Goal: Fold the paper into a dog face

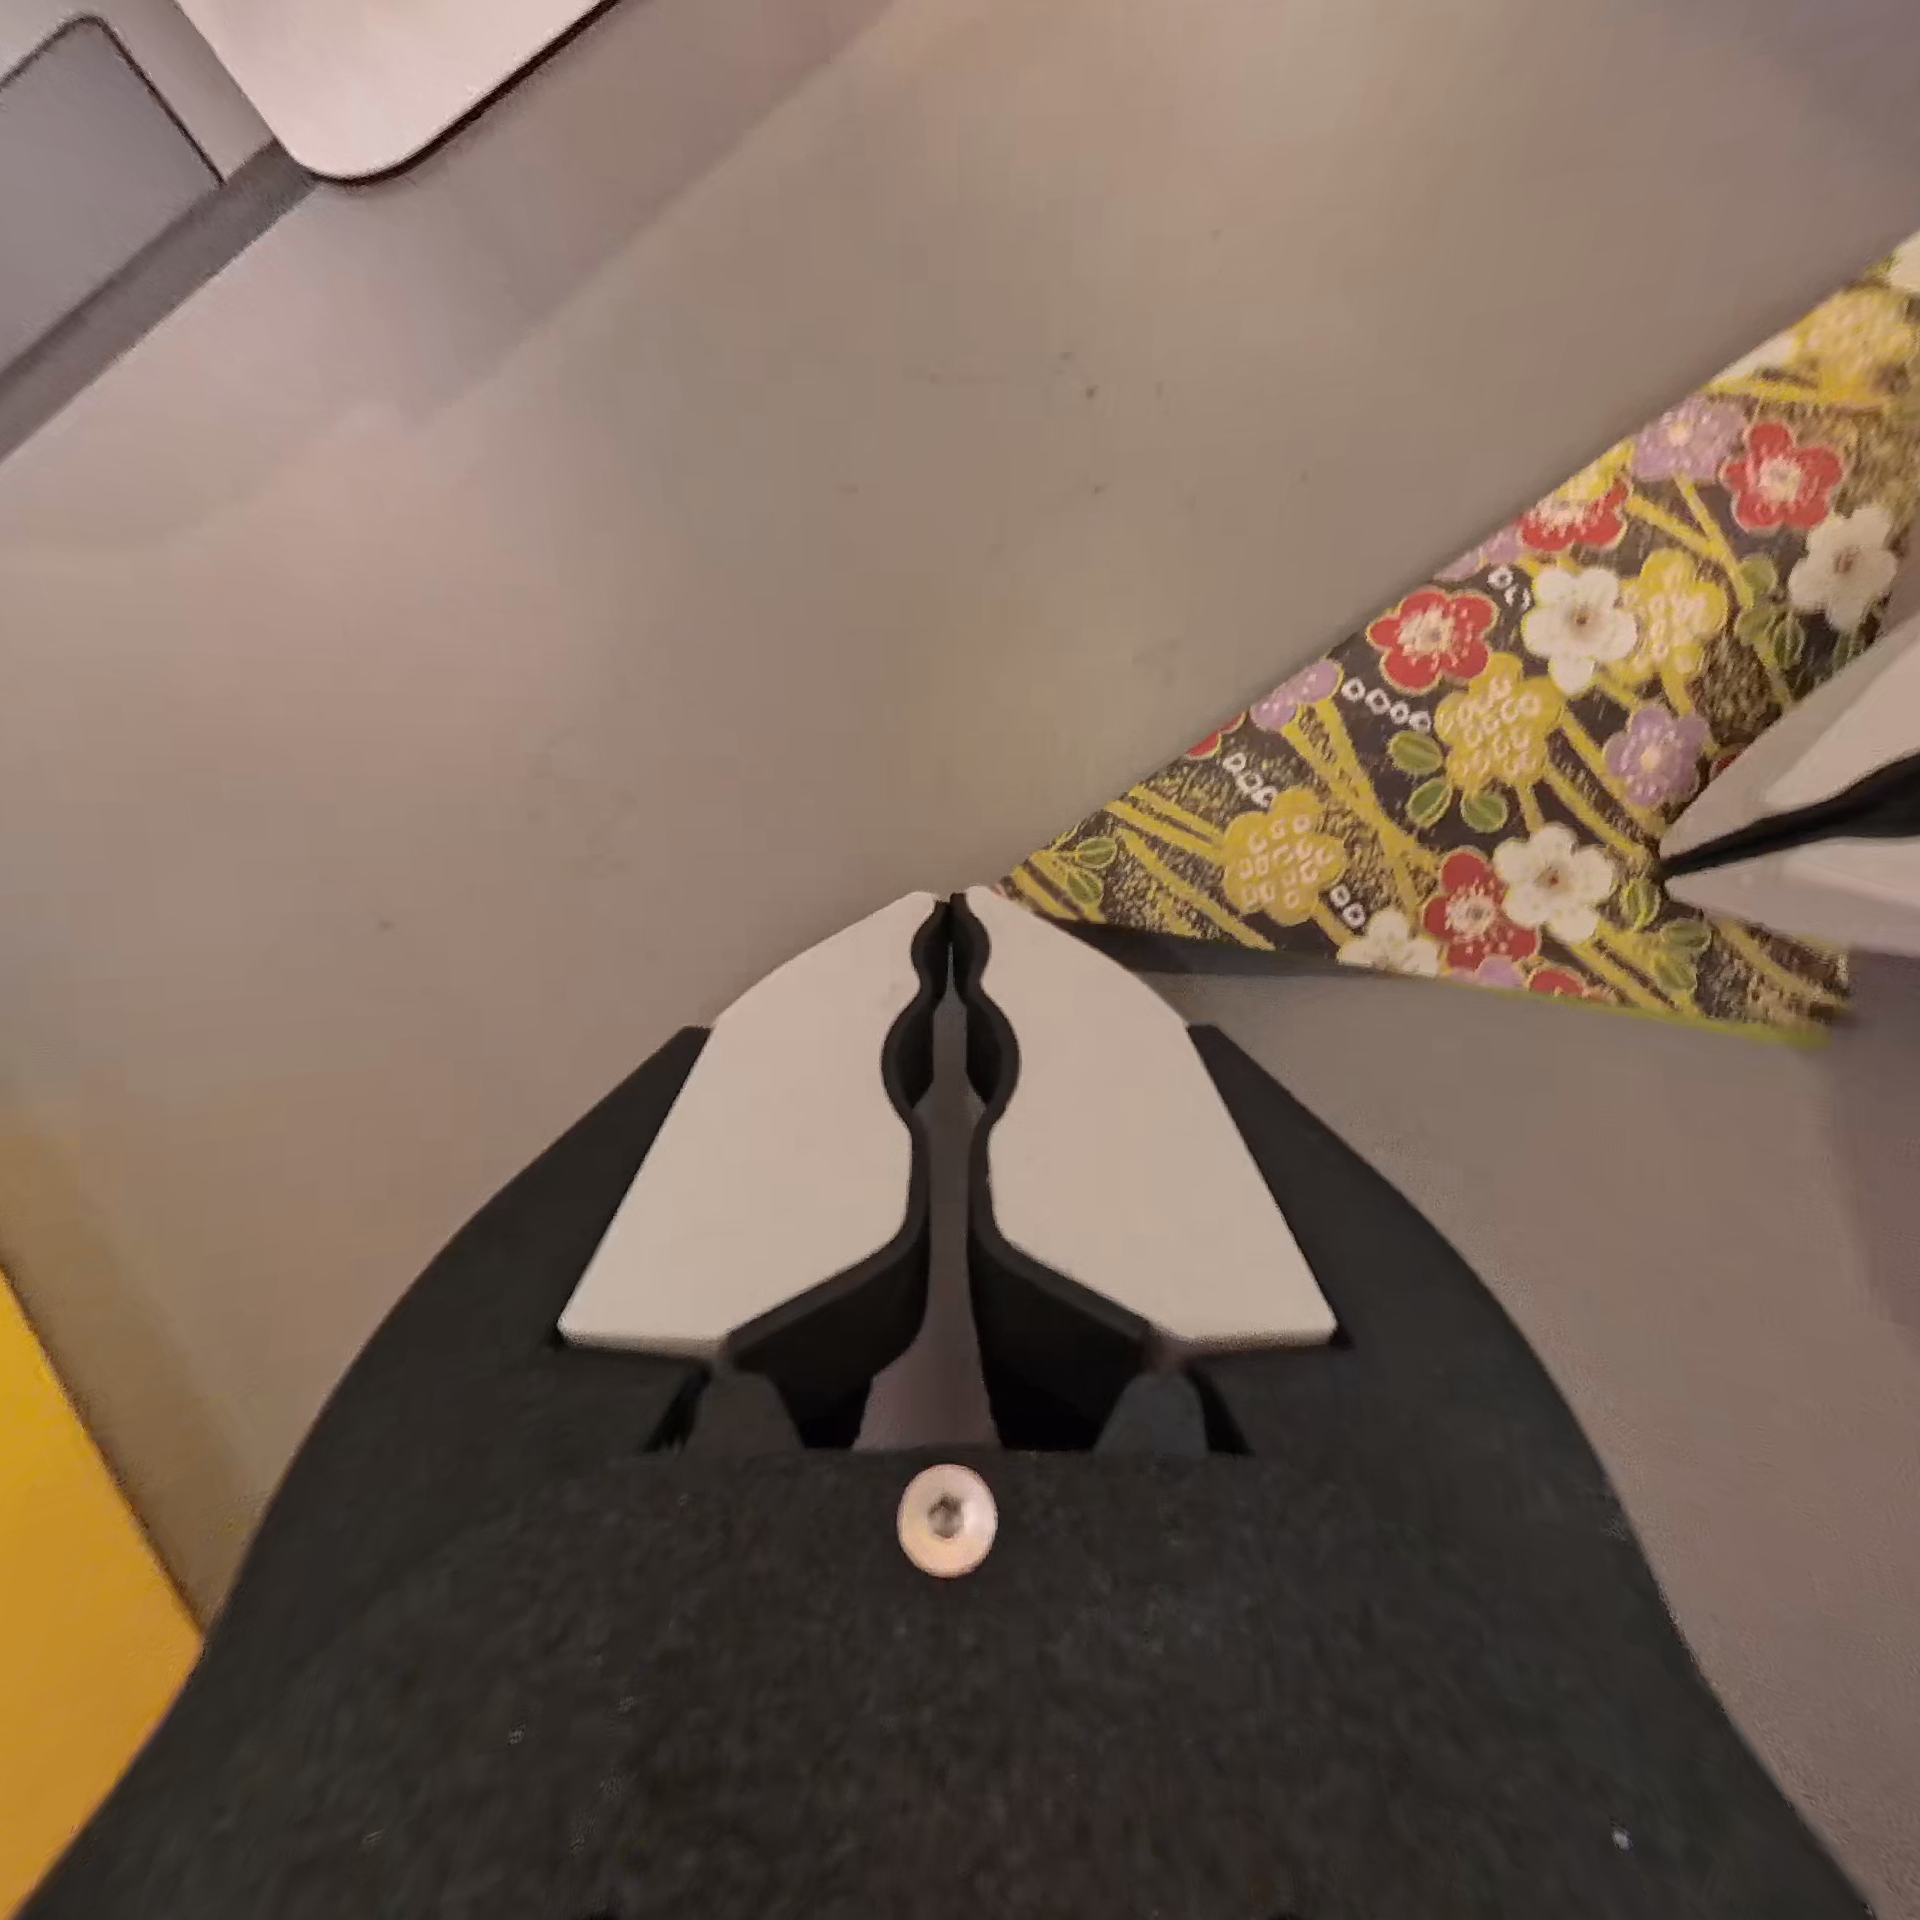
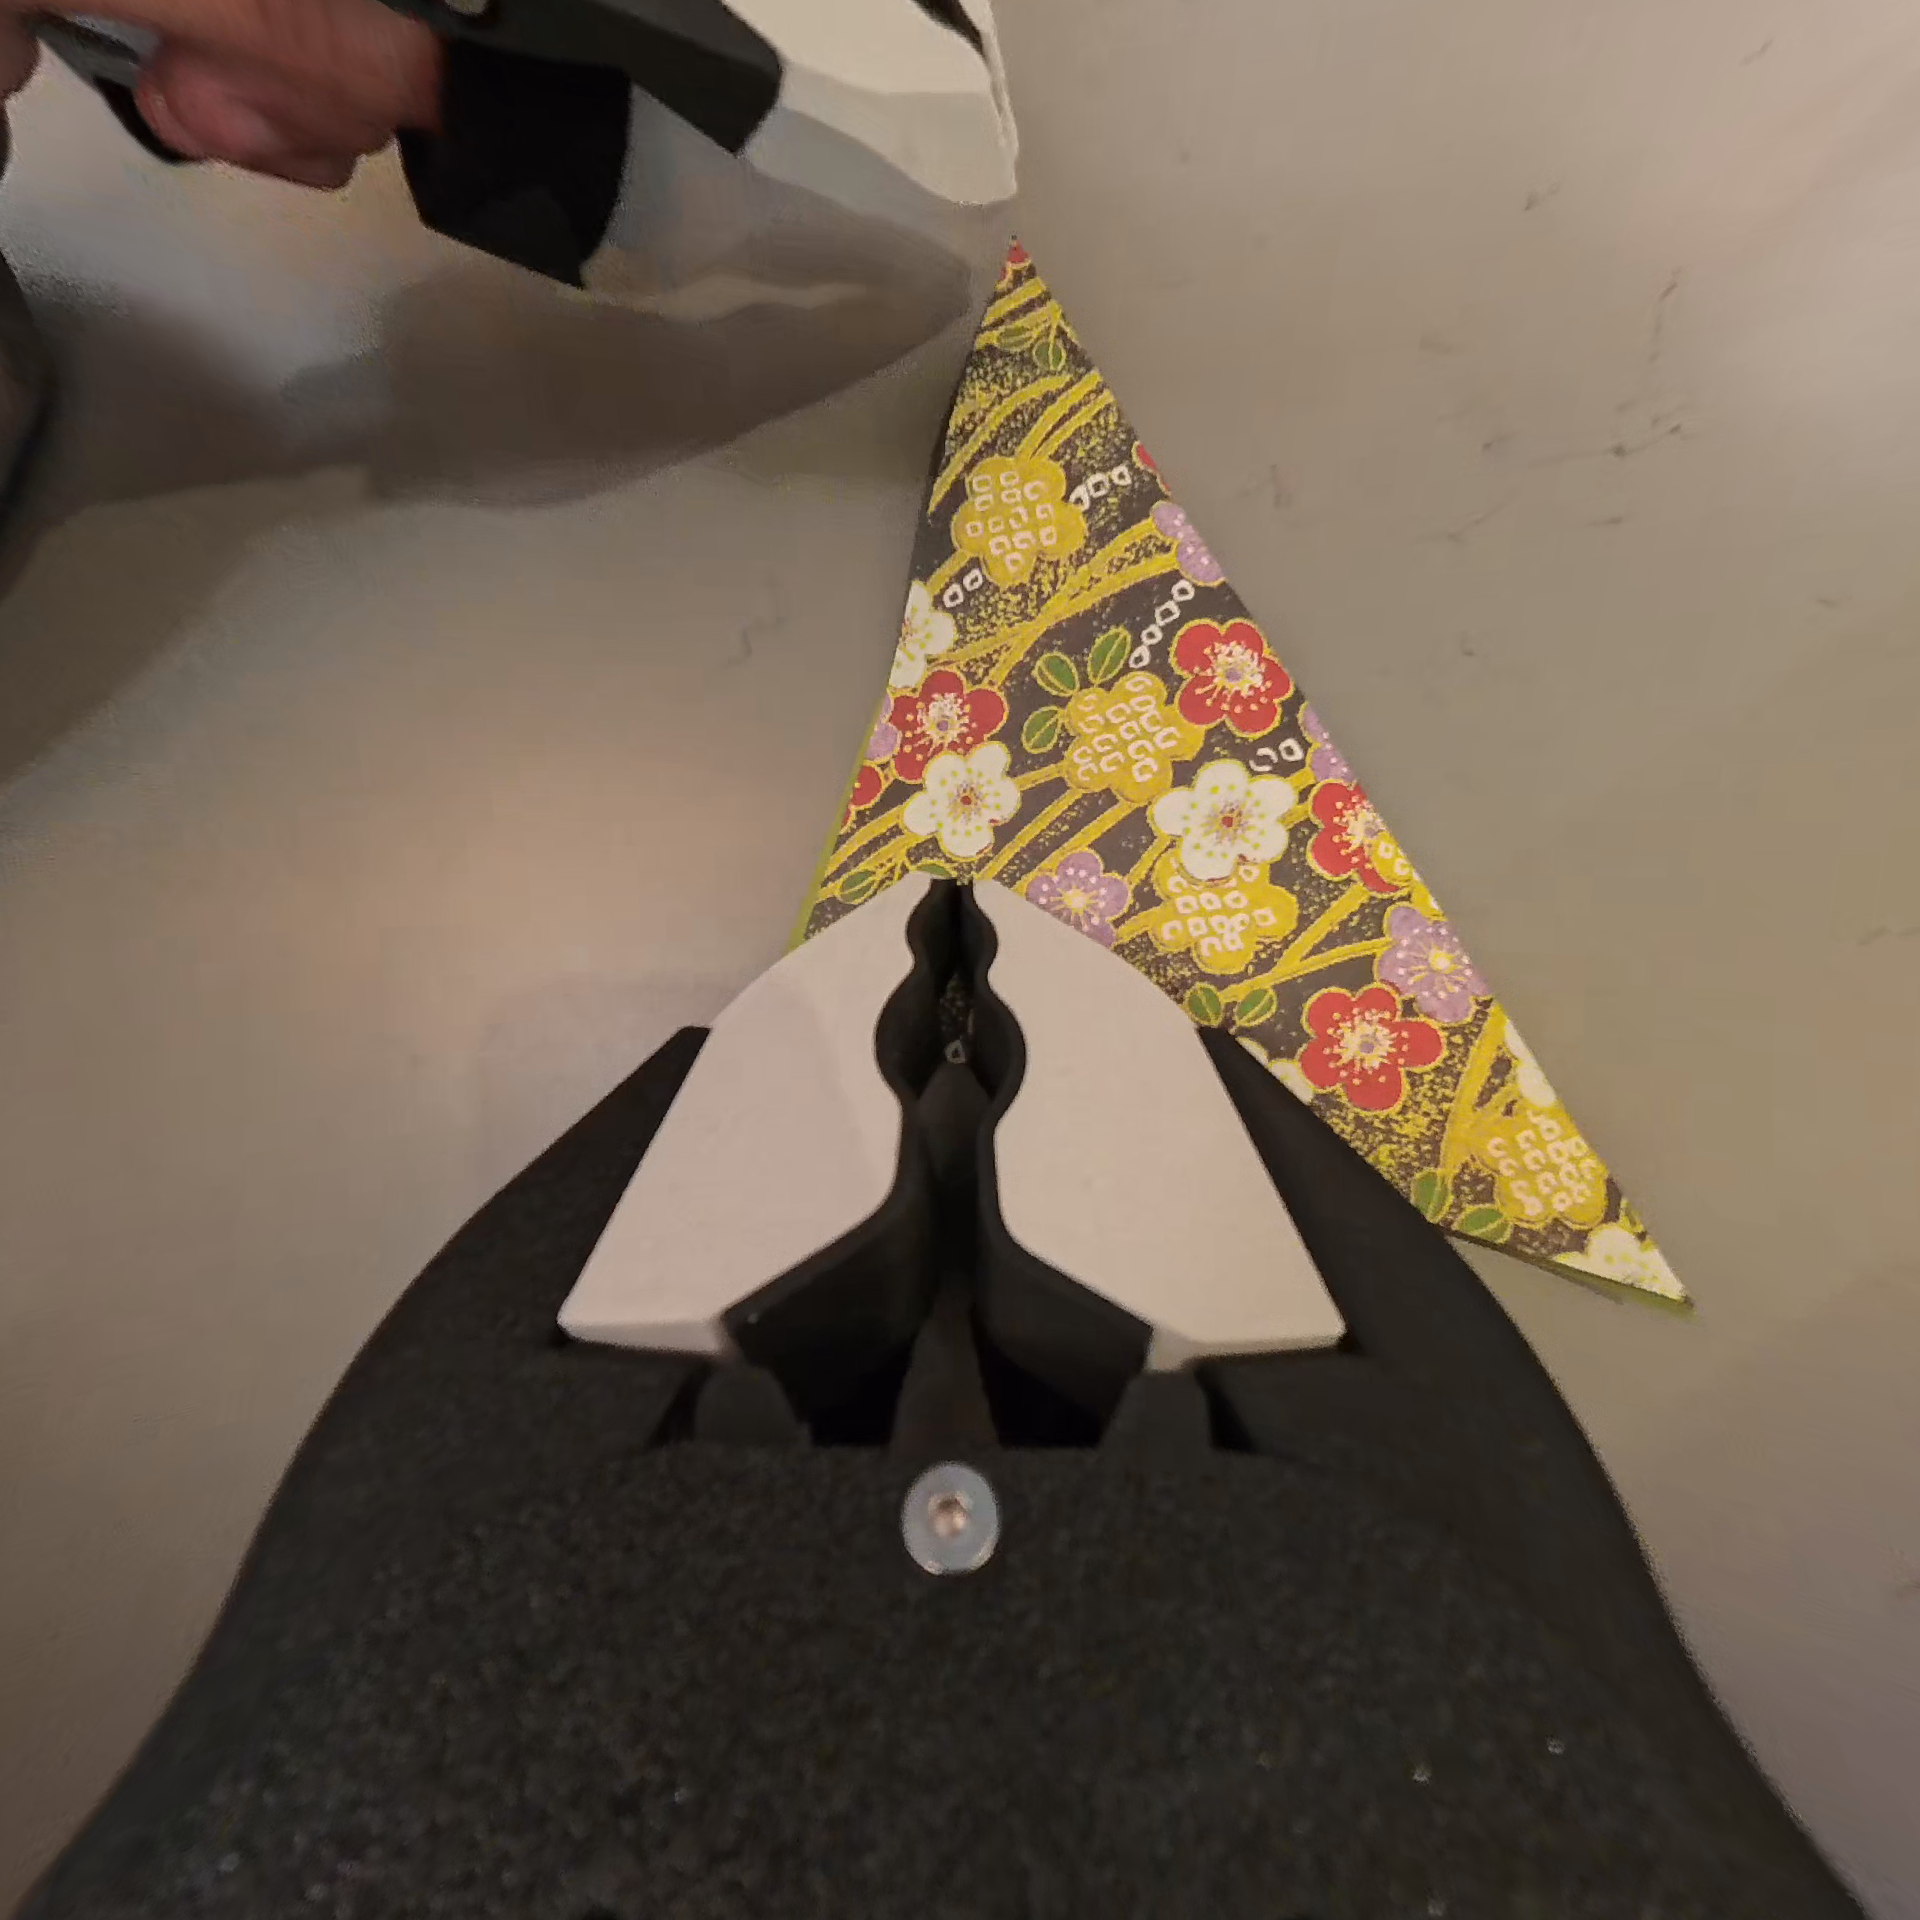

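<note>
The left gripper (image 1: 954, 906) is seen with its jaws pressed together and nothing between them, its tips just beside one sharp corner of the paper (image 1: 1538, 748). The right gripper (image 2: 956, 888) is likewise closed, its tips set down on the paper (image 2: 1132, 748) near one edge; whether a layer is pinched cannot be told. The paper, folded into a floral-patterned triangle, lies flat on the grey table (image 2: 416, 831). A hand (image 2: 260, 99) is seen holding the left gripper.

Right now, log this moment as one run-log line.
stage: paper folded into triangle, flat on table | left gripper: shut, at paper corner | right gripper: shut, on paper edge
</note>
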`<state>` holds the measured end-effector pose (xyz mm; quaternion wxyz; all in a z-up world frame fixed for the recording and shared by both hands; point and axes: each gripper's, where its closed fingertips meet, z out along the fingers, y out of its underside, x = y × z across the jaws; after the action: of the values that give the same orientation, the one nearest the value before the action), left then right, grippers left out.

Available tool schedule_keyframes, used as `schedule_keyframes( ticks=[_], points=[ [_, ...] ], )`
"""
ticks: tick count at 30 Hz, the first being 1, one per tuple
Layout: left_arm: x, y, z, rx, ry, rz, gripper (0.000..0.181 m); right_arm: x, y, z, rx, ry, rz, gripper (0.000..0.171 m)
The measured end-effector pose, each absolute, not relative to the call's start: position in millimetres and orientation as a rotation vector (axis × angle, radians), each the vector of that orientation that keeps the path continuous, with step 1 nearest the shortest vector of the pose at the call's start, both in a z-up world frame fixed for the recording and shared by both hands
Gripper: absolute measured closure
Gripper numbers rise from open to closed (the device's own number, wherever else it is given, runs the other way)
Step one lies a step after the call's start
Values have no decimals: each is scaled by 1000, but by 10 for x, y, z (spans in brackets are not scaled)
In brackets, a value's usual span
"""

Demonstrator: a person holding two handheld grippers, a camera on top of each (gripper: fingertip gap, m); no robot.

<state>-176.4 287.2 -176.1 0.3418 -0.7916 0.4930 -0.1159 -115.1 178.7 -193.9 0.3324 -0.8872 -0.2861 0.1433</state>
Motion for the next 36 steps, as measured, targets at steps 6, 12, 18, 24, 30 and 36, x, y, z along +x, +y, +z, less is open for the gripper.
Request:
schedule_keyframes(
  ticks=[6,12,18,24,30,36],
  points=[
    [-1646,2743,-1688,-2011,1378,-447,181,-1153,1785,-1938,-2330,-726,368,171],
    [-1442,2514,-1847,-2038,1449,-450,181,-1154,1786,-1936,-2393,-602,318,171],
    [-1436,2623,-1942,-2082,1426,-387,181,-1156,1785,-1933,-2403,-570,369,171],
    [-1514,2796,-1942,-2084,1385,-368,181,-1156,1785,-1932,-2426,-590,429,171],
    [-1544,2794,-1942,-2037,1402,-363,181,-1161,1798,-1931,-2416,-598,418,171],
    [-1545,2792,-1942,-2029,1406,-422,181,-1285,2031,-1377,-2201,-820,537,171]
  ],
)
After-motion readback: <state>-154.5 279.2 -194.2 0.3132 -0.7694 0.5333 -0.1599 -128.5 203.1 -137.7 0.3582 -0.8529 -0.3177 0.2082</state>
